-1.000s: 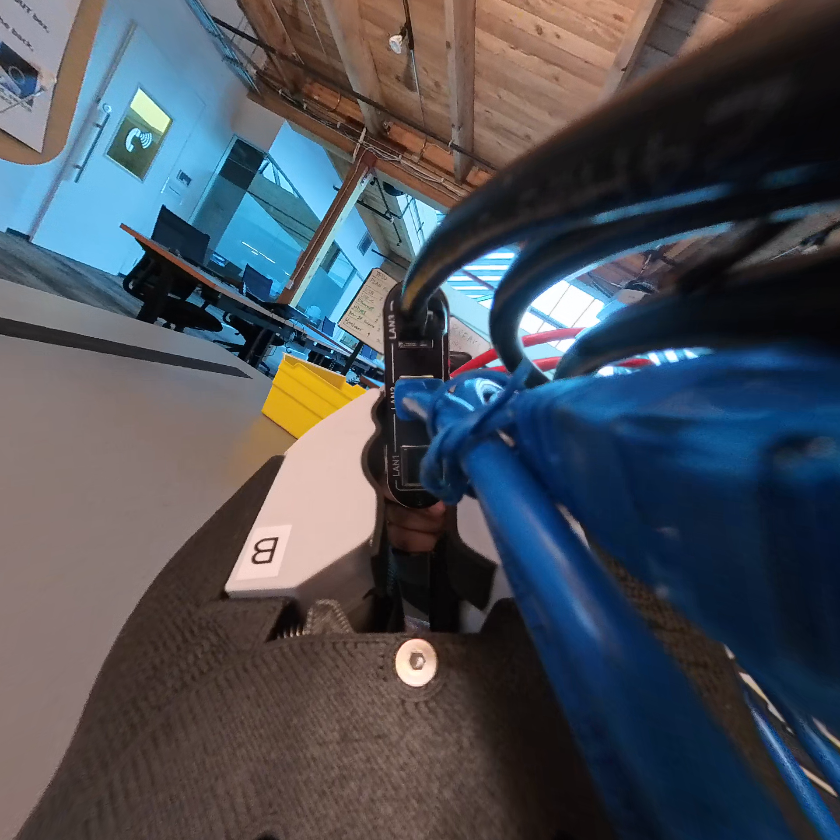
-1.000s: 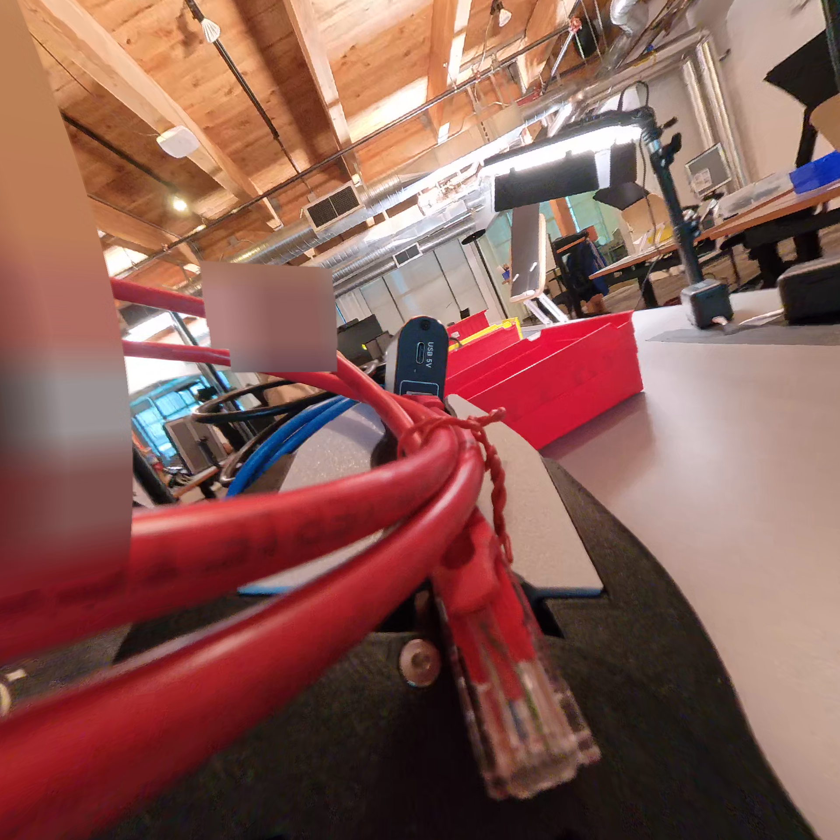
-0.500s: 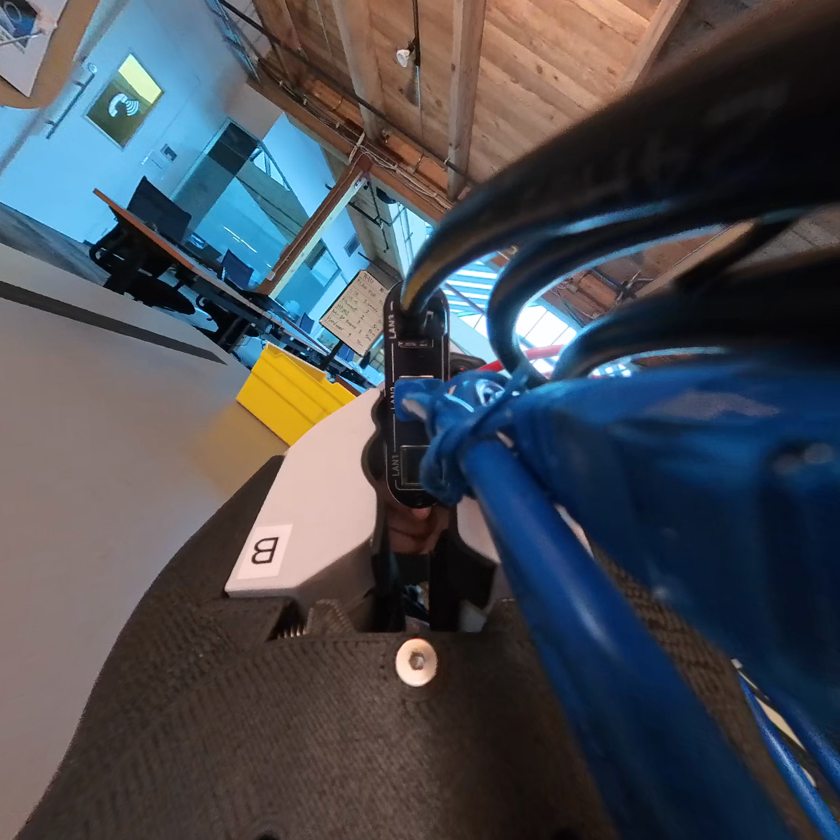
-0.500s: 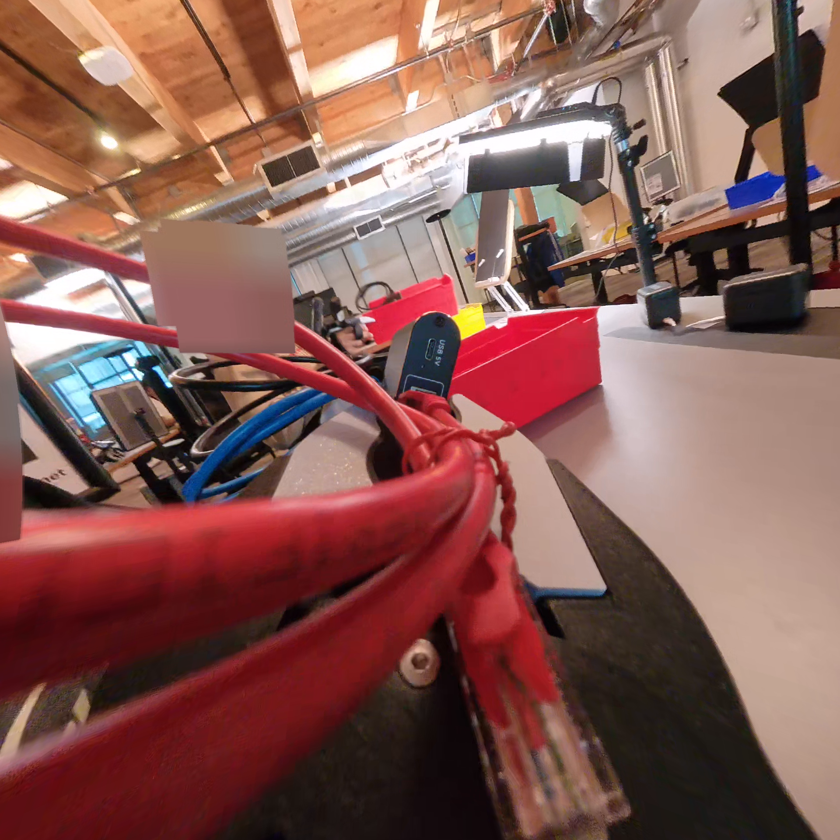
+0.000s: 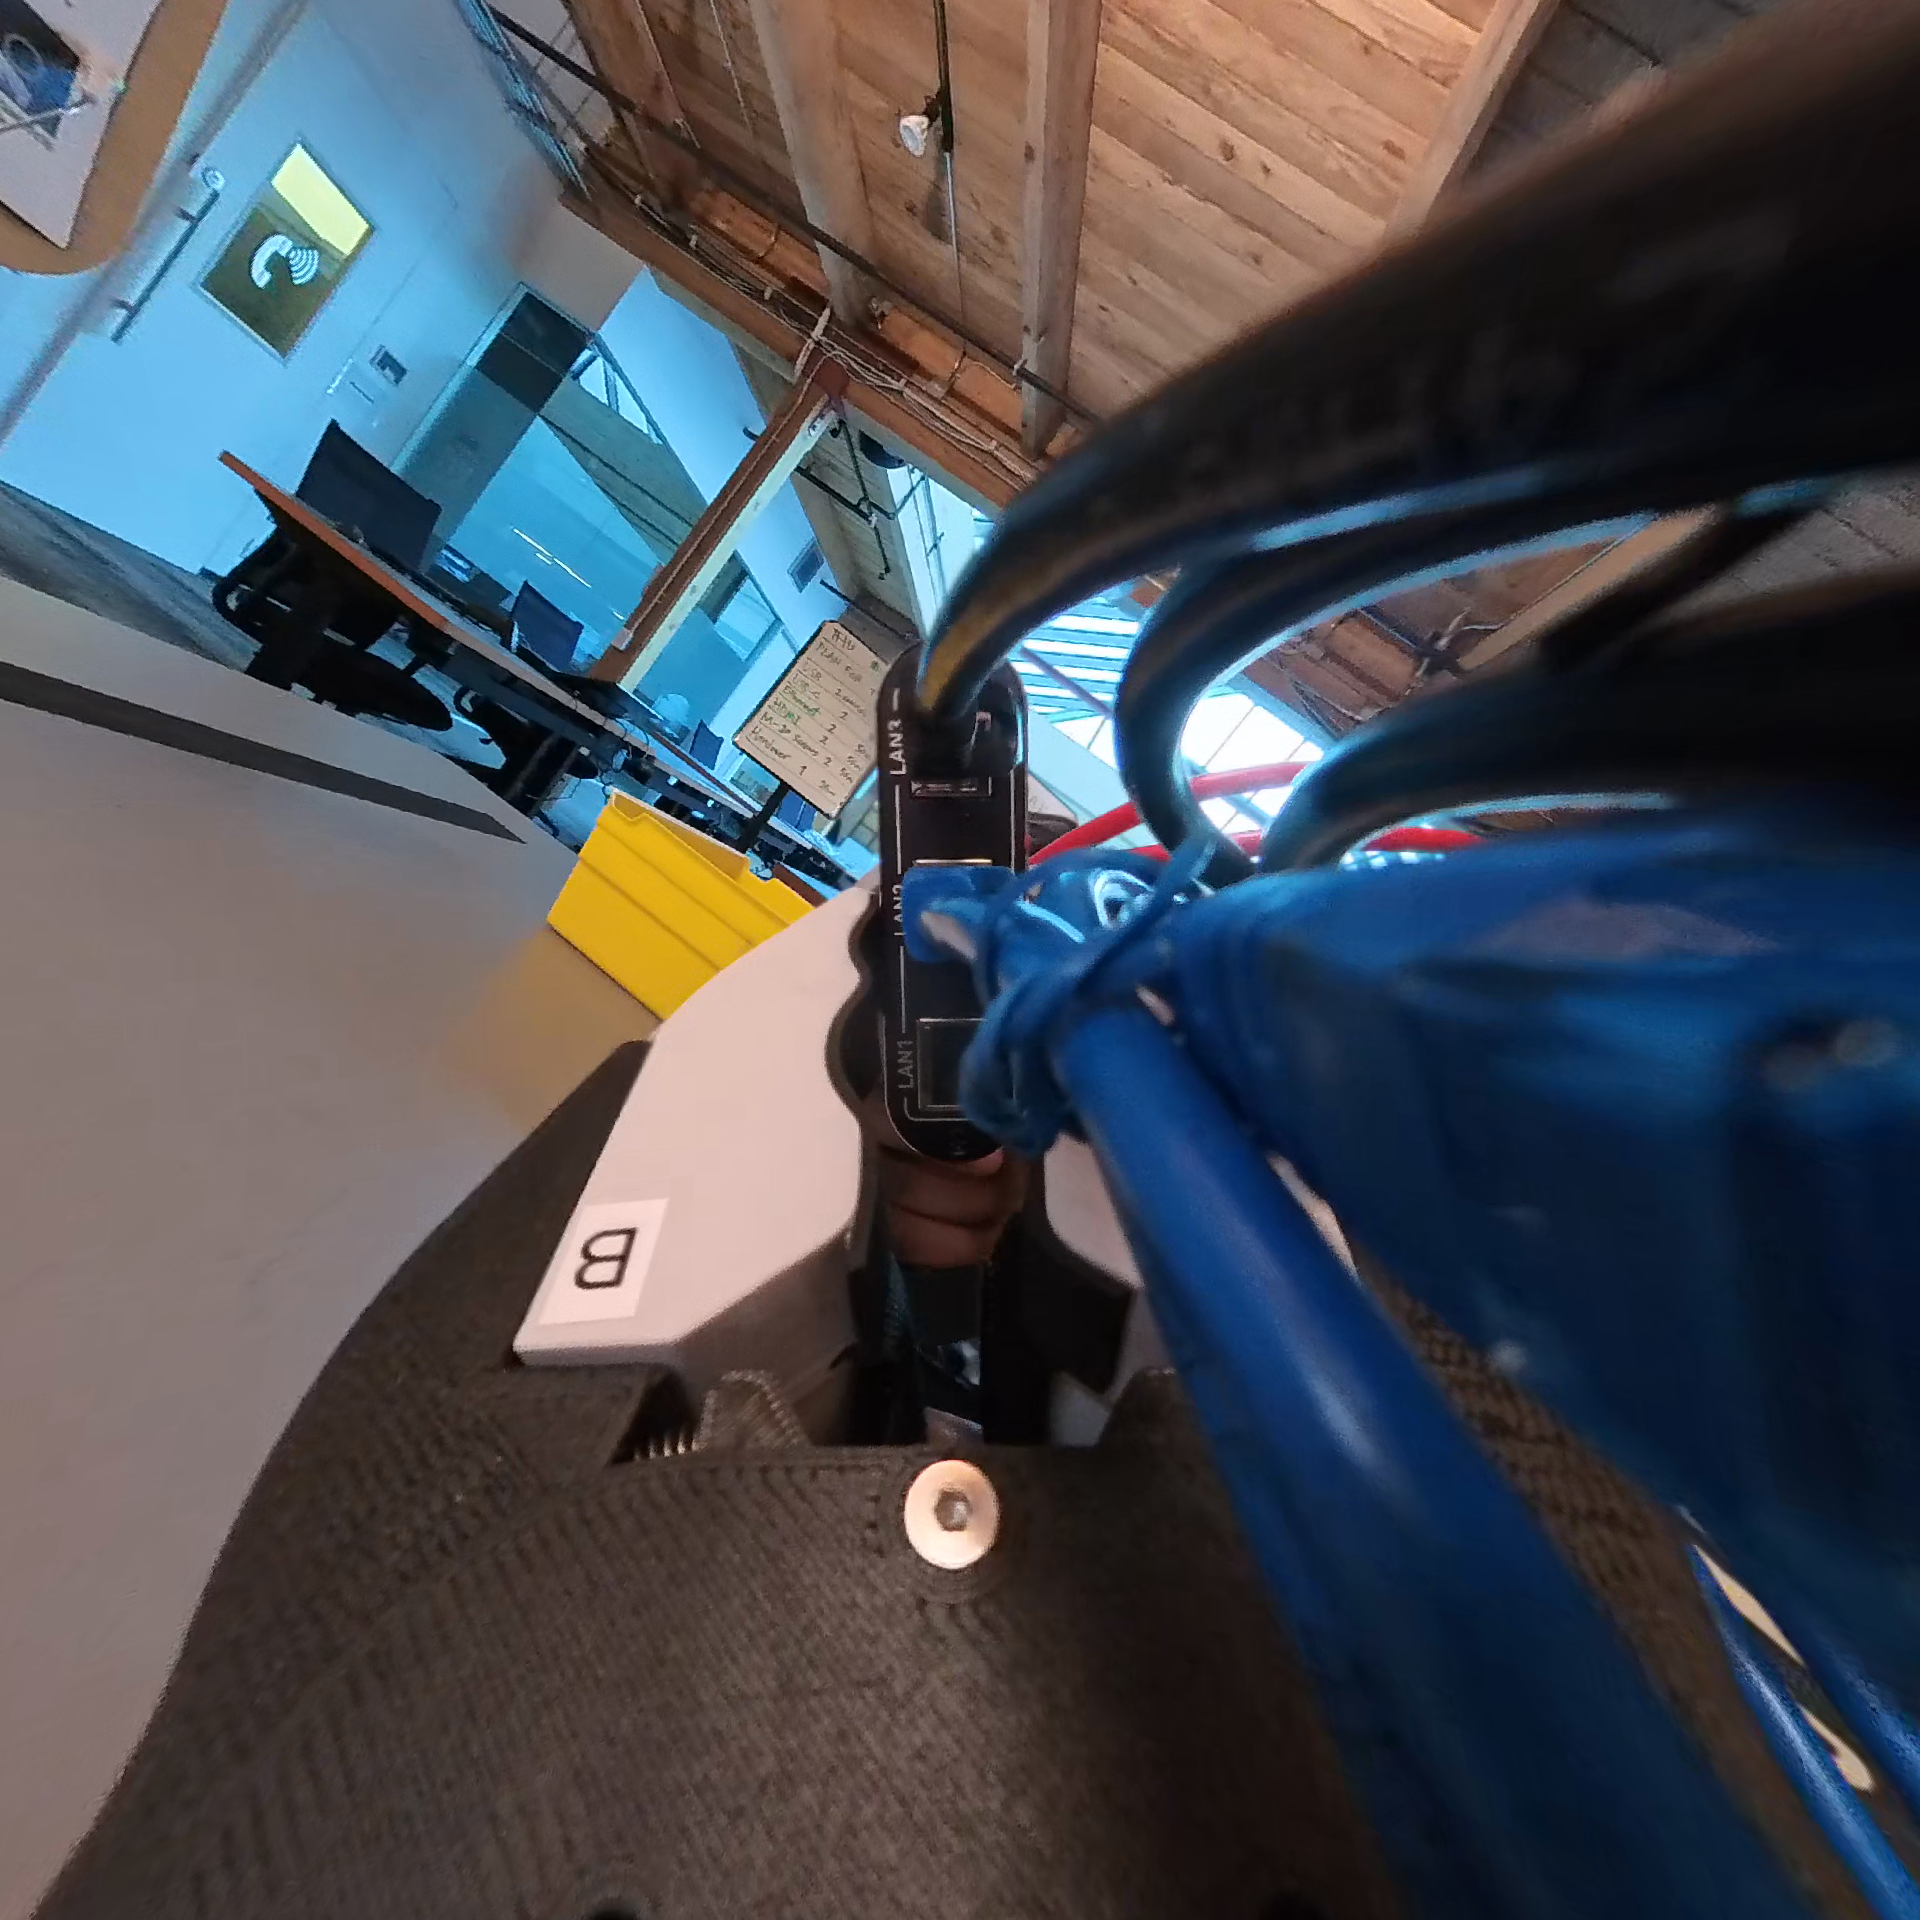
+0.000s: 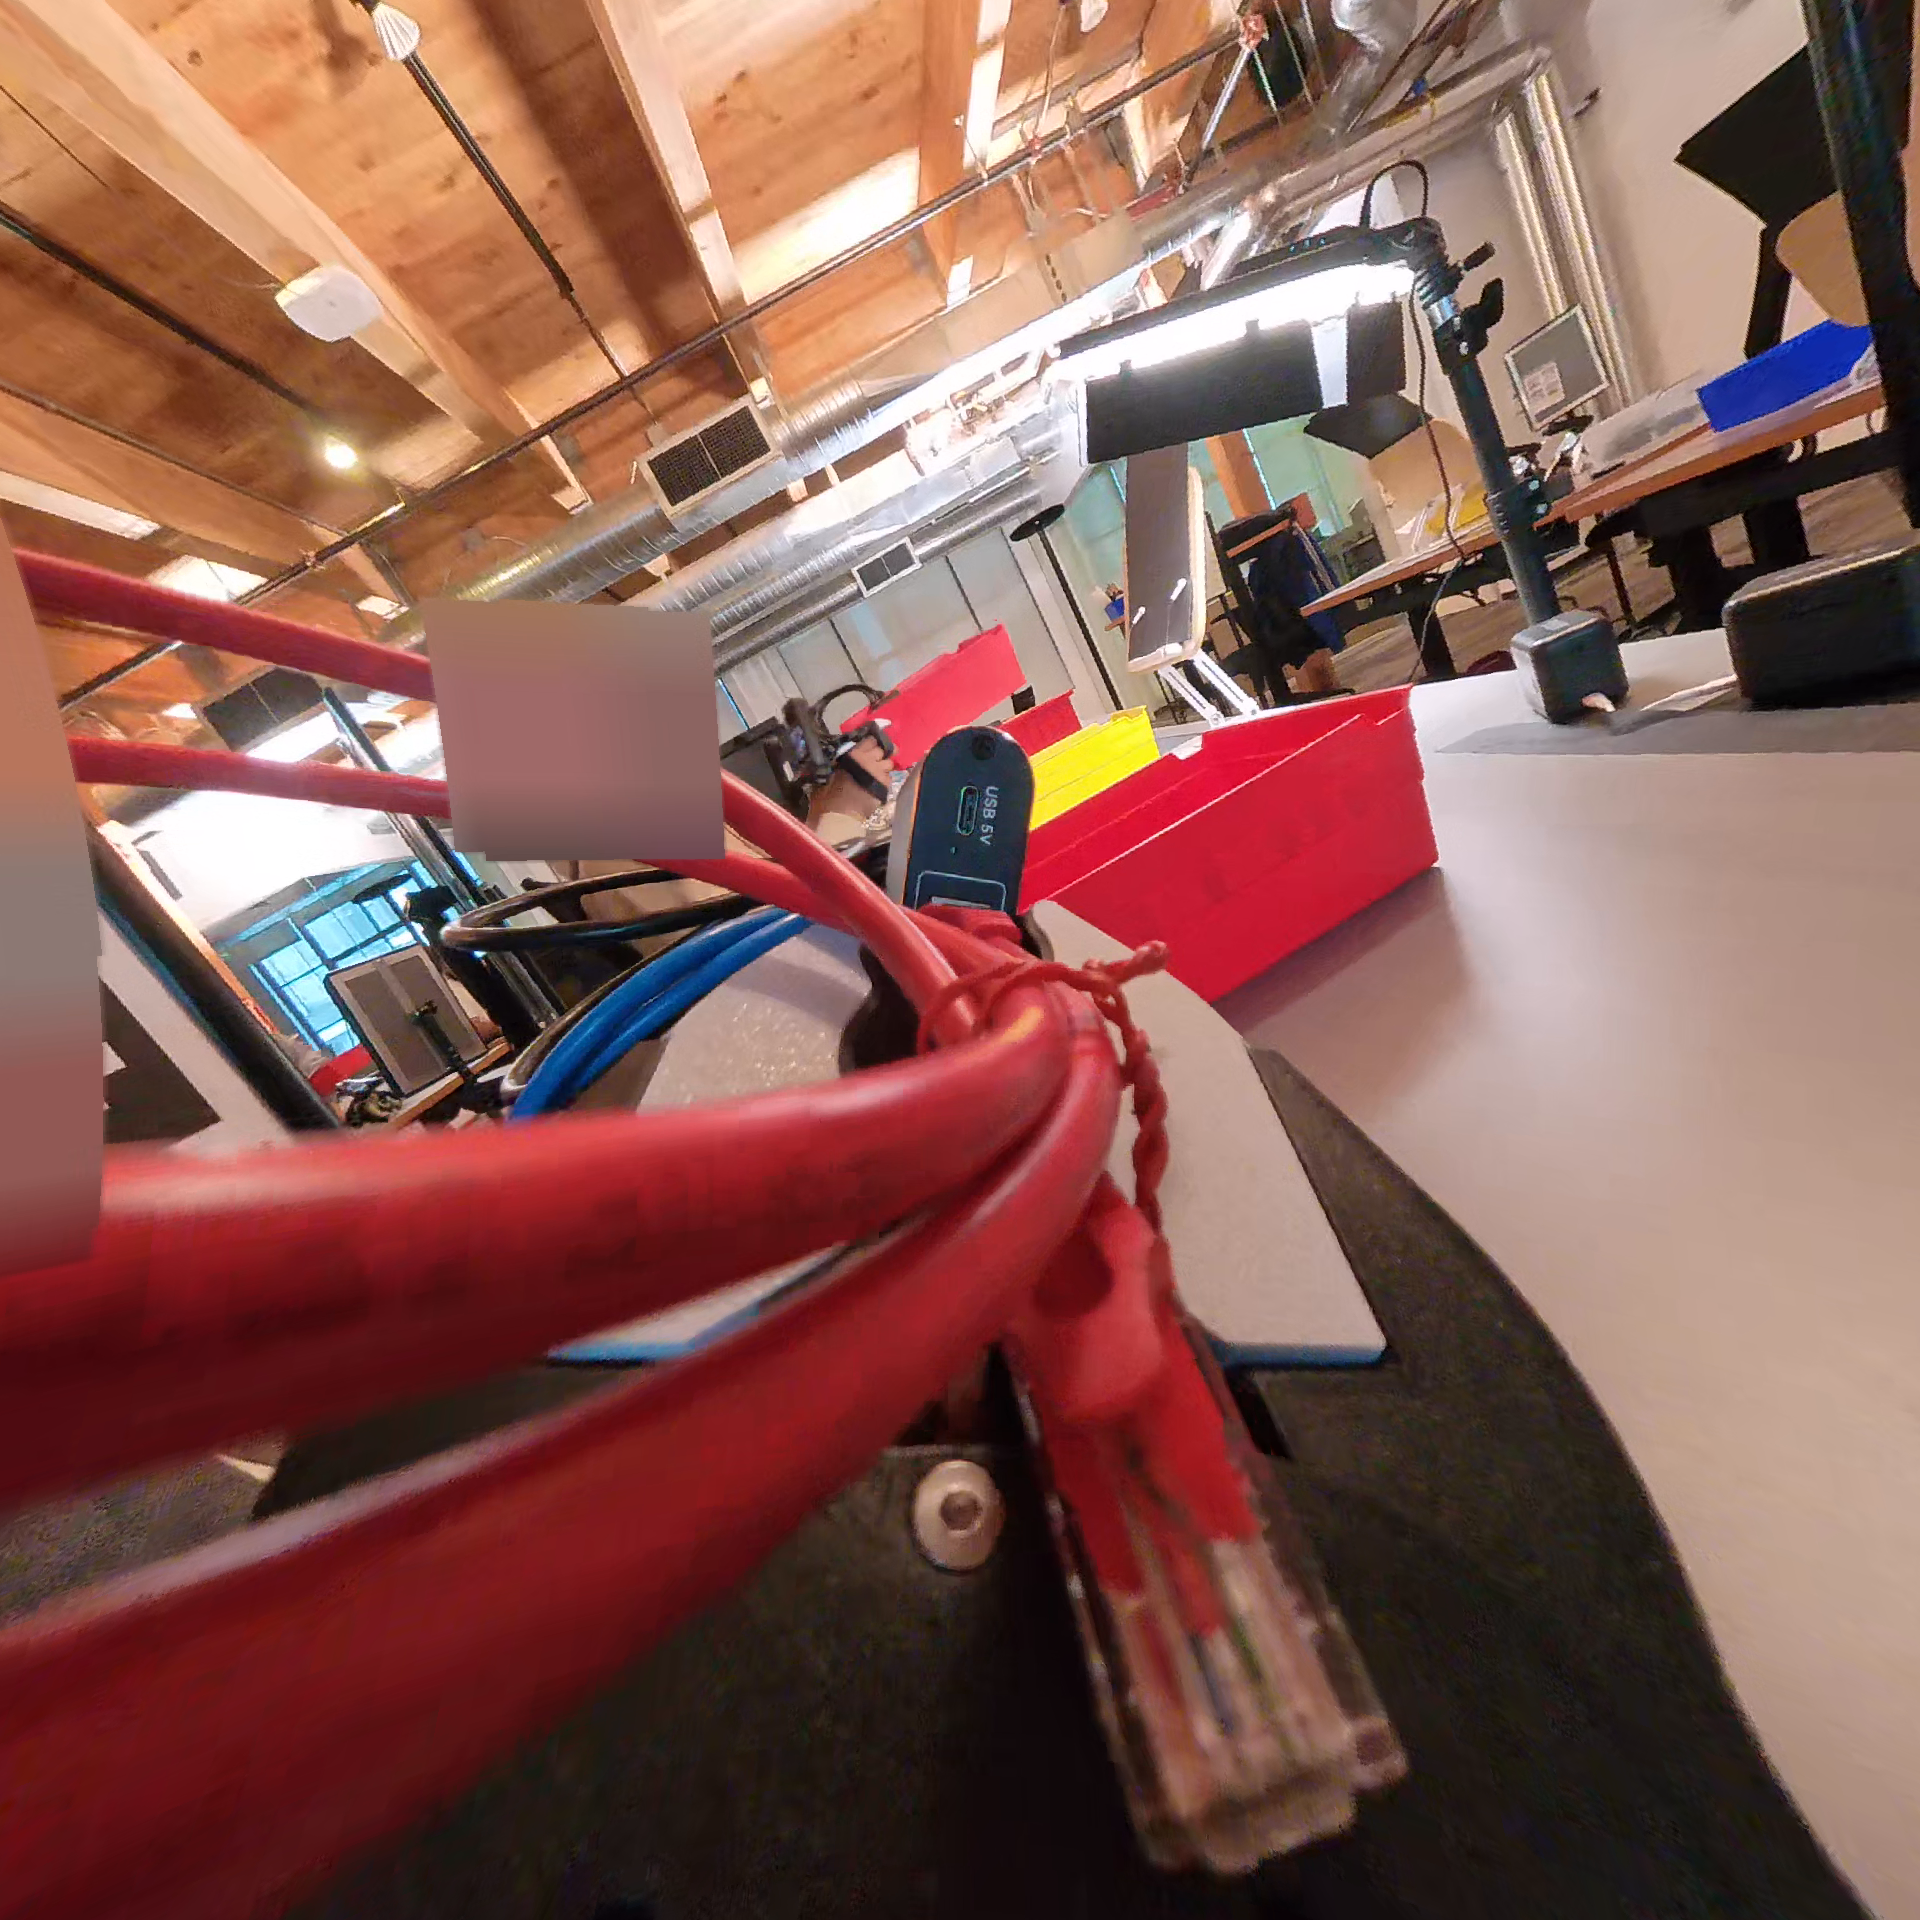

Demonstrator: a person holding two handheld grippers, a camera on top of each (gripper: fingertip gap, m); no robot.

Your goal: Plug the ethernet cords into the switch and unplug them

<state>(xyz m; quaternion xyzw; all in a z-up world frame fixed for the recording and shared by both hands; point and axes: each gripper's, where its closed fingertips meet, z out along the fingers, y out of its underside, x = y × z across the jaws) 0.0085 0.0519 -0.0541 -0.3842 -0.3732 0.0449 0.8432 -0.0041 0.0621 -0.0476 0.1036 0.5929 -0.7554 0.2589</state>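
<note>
- Left wrist view: left gripper (image 5: 951,1049) clamped on the switch (image 5: 951,914), which stands on end between the fingers (image 5: 748,1101), port face toward the camera.
- Black cord (image 5: 1351,416) plugged into the top port; its loop arcs up and right.
- Blue cord (image 5: 1299,1351), bundled with a twist tie, lies across the gripper's right side, partly hiding the lower ports.
- Yellow bin (image 5: 665,925) on the grey table (image 5: 208,1039), ahead-left of the fingers.
- Right wrist view: right gripper (image 6: 961,997) grips the same switch (image 6: 966,831) by its other end.
- Red cord (image 6: 520,1299) coil drapes over this gripper; whether it's plugged in, can't tell. Its free plug (image 6: 1226,1621) hangs close to the camera.
- Red bin (image 6: 1247,821) ahead-right on the table (image 6: 1662,1039).
</note>
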